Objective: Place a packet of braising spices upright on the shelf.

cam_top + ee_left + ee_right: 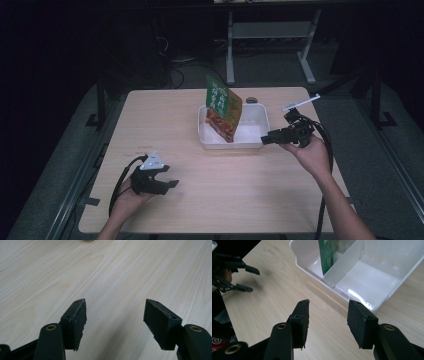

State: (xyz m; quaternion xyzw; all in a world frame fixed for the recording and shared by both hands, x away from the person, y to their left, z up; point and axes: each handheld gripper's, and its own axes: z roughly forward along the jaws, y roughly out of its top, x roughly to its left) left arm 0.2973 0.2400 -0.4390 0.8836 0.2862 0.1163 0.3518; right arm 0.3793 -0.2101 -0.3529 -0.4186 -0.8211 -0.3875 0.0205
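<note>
- Right gripper (264,139) just off the near right corner of the white plastic divided tub (250,142), jaws apart, nothing between.
- Green-and-orange snack packet (223,107) propped upright in the tub's left compartment, well clear of those jaws.
- Left gripper (171,184) spread open over bare light wooden table (165,120).

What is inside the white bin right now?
The white bin holds a green and orange snack bag, standing tilted in the compartment left of a white divider. The compartment to the divider's right looks bare. The bag hides the floor and wall behind it.
</note>
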